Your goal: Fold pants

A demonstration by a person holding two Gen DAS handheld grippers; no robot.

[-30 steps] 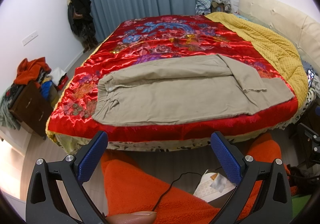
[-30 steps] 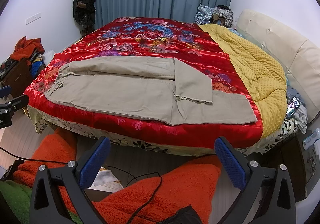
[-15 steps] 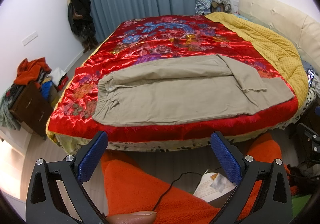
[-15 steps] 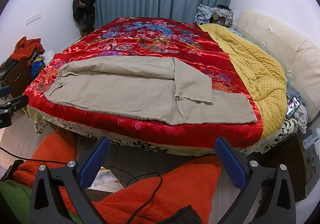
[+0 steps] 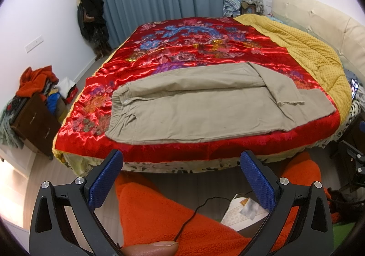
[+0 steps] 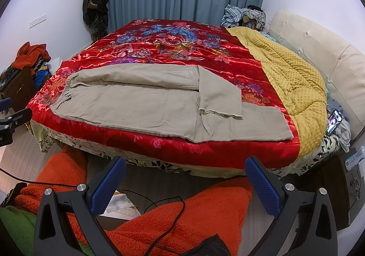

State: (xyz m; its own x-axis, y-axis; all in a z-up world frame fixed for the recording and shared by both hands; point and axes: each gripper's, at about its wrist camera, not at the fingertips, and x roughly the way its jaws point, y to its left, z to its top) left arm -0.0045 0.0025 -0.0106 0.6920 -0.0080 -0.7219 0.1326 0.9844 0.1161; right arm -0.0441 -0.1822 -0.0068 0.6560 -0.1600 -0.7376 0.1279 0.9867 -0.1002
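Pants (image 5: 205,110), beige, lie spread along the near edge of the bed in the left wrist view, on a red satin quilt (image 5: 189,46) with blue and pink flowers. Their elastic waistband sits toward the near left corner of the quilt and the legs run to the right. The far leg is bent back, so its frayed hem lies across the near leg close to the right end. A yellow blanket (image 5: 314,50) covers the right side of the bed beside a cream headboard (image 5: 319,16). The left gripper (image 5: 181,178) hangs short of the bed's near edge, over orange fleece-clad legs (image 5: 159,210), its blue-padded fingers (image 5: 105,180) wide apart with nothing between them.

In the right wrist view the pants (image 6: 141,105) take the same strip of quilt (image 6: 173,46) by the near edge, the bent-back leg ending in a ragged hem over the lower leg, near the yellow blanket (image 6: 294,73). The right gripper (image 6: 184,183) is held off the bed above the orange fleece (image 6: 178,219), fingers (image 6: 262,187) spread wide and empty. A black cable (image 6: 159,205) trails over the fleece.
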